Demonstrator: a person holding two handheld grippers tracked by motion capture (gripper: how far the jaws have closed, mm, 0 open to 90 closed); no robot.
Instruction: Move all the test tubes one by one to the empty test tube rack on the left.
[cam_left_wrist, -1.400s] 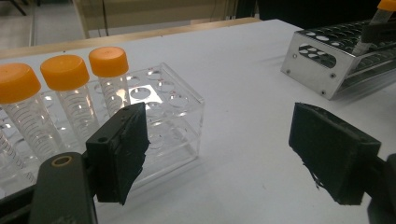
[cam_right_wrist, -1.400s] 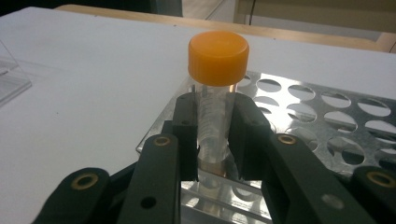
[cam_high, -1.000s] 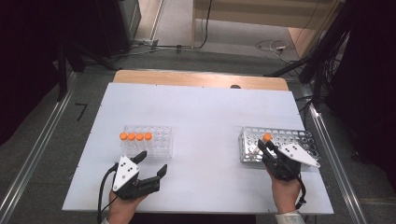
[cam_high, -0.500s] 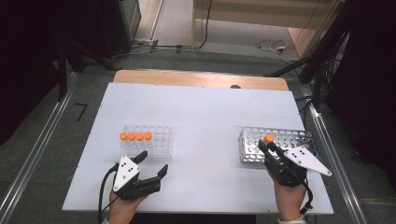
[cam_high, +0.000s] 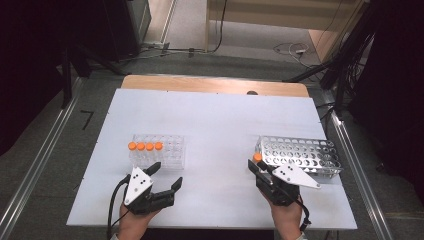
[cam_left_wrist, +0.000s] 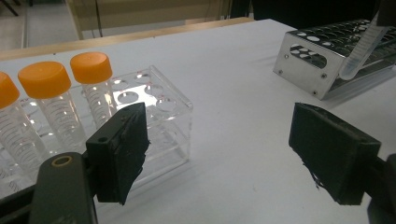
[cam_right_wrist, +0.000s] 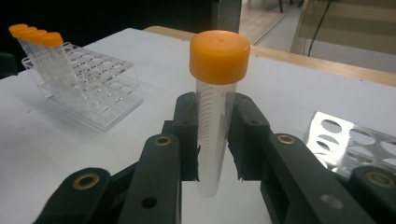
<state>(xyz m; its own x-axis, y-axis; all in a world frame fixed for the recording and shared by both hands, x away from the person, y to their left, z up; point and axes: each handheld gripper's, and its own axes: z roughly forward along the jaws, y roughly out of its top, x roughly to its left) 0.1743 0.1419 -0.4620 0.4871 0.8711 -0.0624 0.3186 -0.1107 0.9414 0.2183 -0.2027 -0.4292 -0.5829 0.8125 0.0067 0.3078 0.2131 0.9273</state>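
One orange-capped tube (cam_right_wrist: 215, 107), pinched upright in right gripper (cam_right_wrist: 215, 140) fingers, clear of steel rack (cam_high: 300, 152). Left gripper (cam_high: 167, 176) fingers spread, empty, near acrylic rack (cam_high: 170, 150). Risk: smooth tube slipping, dropping onto bench (cam_high: 220, 120).

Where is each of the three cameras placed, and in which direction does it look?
High view: above the person's side, looking forward and down on the white table; both hands show, with left hand-held gripper and right hand-held gripper.
Left gripper view: rides on the left hand-held gripper, facing the clear rack; its open jaws show.
Right gripper view: rides on the right hand-held gripper, facing its clamped orange-capped tube.
Shared: both gripper views show the metal rack.
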